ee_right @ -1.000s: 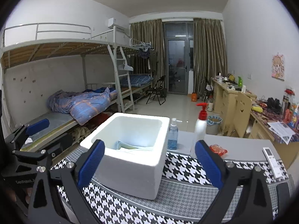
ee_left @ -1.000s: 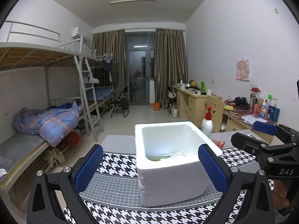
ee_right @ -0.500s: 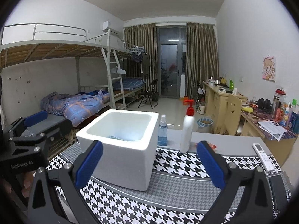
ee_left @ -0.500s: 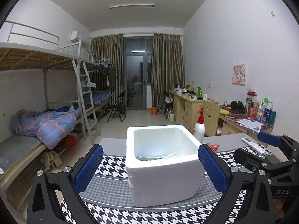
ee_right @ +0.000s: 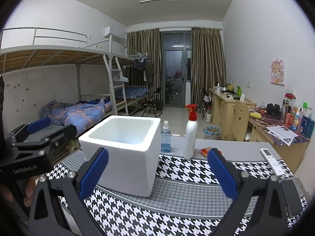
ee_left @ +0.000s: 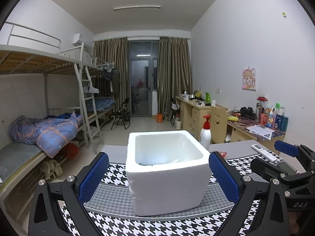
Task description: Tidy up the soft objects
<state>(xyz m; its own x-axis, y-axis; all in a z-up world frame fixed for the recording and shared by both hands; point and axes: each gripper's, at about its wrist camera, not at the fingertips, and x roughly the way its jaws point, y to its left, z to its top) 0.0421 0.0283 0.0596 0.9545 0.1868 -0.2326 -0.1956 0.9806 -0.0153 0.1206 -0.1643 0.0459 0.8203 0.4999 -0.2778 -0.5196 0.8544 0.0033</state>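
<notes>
A white foam box (ee_left: pixel 167 184) (ee_right: pixel 128 157) stands on the houndstooth cloth (ee_left: pixel 110 192) (ee_right: pixel 187 202) of the table. Pale, soft-looking items (ee_left: pixel 157 162) lie at its bottom; only their top edge shows in the left wrist view. My left gripper (ee_left: pixel 158 177) is open, its blue pads on either side of the box, held back from it. My right gripper (ee_right: pixel 157 174) is open and empty, to the right of the box. Each gripper shows in the other's view: the right one (ee_left: pixel 285 157) and the left one (ee_right: pixel 35 133).
Behind the box stand a white pump bottle (ee_right: pixel 190 133) (ee_left: pixel 205 135) and a blue spray bottle (ee_right: pixel 165 137). An orange packet (ee_right: pixel 204 151) and a white remote (ee_right: pixel 272 162) lie at the right. Bunk beds (ee_left: pixel 39 102) line the left wall and desks (ee_left: pixel 198 110) the right.
Both grippers have pulled back and lowered, so the box interior shows less. In the right wrist view the box has shifted left. Both stay open and empty.
</notes>
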